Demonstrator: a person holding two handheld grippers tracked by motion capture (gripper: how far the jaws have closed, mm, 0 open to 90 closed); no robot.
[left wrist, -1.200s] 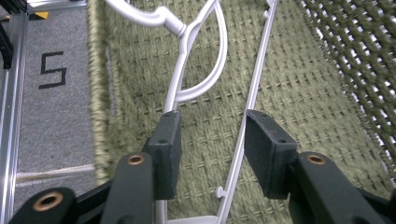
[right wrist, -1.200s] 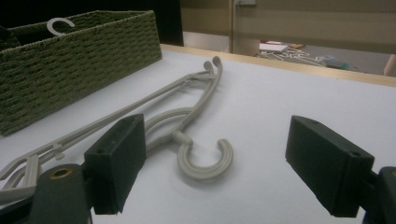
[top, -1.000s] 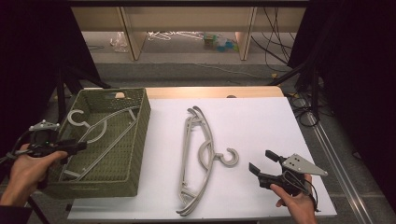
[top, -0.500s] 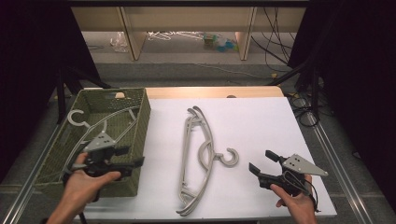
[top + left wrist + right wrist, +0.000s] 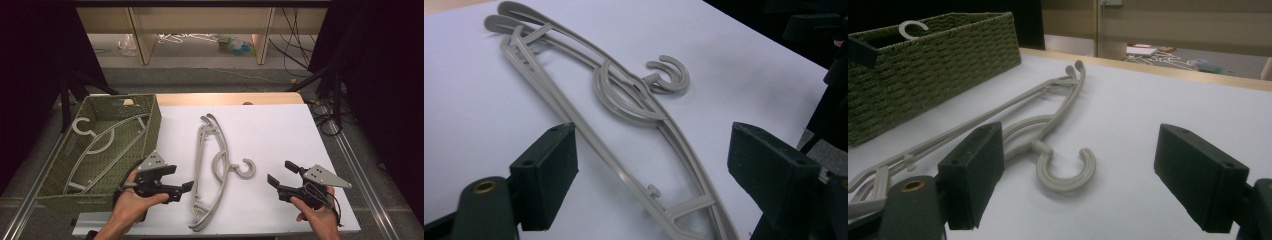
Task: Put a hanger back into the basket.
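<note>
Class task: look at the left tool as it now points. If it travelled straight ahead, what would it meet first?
Most likely the grey hanger lying on the white table: the left tool, jaws open and empty, aims at its lower arm. Exact height is unclear.

Hangers (image 5: 214, 170) under my matt black jaws looked smooth grey plastic, tabletop (image 5: 280, 130) matt white, basket (image 5: 150, 117) rough green weave.

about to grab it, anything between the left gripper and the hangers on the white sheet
Nothing visible. The left gripper, jaws open with nothing between them, faces the hangers across bare white sheet; the basket stands behind it.
</note>
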